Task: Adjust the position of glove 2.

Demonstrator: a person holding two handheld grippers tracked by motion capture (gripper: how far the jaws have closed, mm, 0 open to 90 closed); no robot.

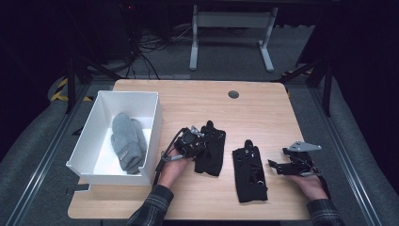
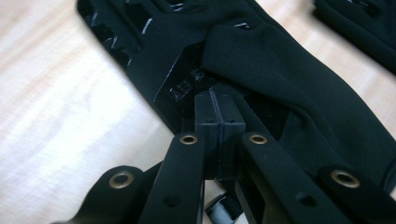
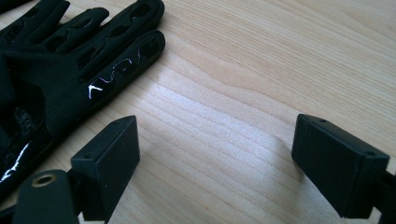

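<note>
Two black gloves (image 1: 210,148) (image 1: 249,172), one grey glove (image 1: 127,141), one white bin (image 1: 87,129)

My left gripper (image 1: 200,141): black frame, black cable looping off its back. In left gripper view, flat black links, brass-ringed rivets, square black pads (image 2: 219,122). My right gripper (image 1: 275,165): black body, grey three-cornered plate on top; blocky black pads (image 3: 109,161), one brass rivet. Both my sleeves dark plaid, cuffs buttoned close at wrists.
</note>
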